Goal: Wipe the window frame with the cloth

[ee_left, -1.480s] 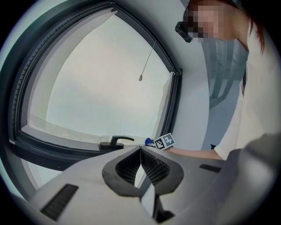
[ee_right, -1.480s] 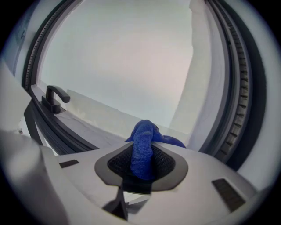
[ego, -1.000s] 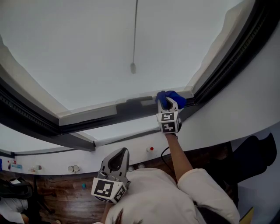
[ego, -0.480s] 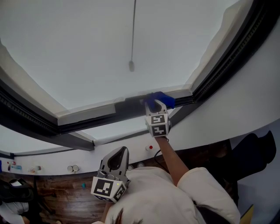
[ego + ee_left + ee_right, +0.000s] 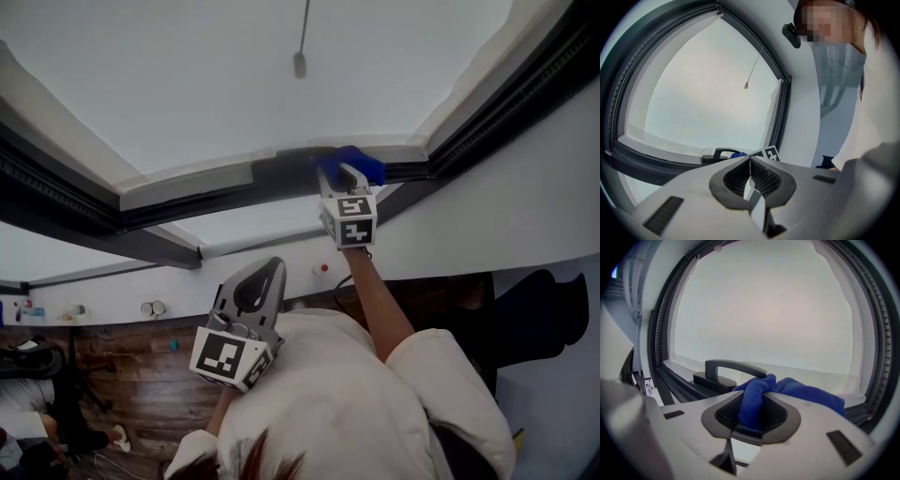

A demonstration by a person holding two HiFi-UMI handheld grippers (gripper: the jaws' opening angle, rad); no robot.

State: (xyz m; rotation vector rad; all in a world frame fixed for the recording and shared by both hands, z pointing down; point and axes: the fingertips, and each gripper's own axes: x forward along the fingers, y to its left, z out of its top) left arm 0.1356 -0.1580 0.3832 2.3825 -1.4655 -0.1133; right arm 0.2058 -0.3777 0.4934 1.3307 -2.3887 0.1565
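The blue cloth [image 5: 354,166] is bunched between the jaws of my right gripper [image 5: 344,176], which is shut on it and holds it against the dark bottom rail of the window frame [image 5: 211,202], left of the right-hand corner. In the right gripper view the cloth [image 5: 757,401] fills the jaws of the right gripper [image 5: 758,397] and trails off to the right, just beside the black window handle [image 5: 733,367]. My left gripper [image 5: 270,270] hangs low near the person's chest, away from the frame. Its jaws are shut with nothing between them, as the left gripper [image 5: 750,159] shows in its own view.
A blind cord with a small weight [image 5: 300,64] hangs before the pane. The white wall ledge [image 5: 281,272] below the window carries small fittings. A dark bag [image 5: 544,309] lies at the right on the wooden floor [image 5: 122,394]. The handle [image 5: 723,152] sticks out from the rail.
My right gripper has slid the cloth leftward along the bottom rail, away from the right corner. The head camera has tipped, so the window sits higher in view. The left gripper stays put.
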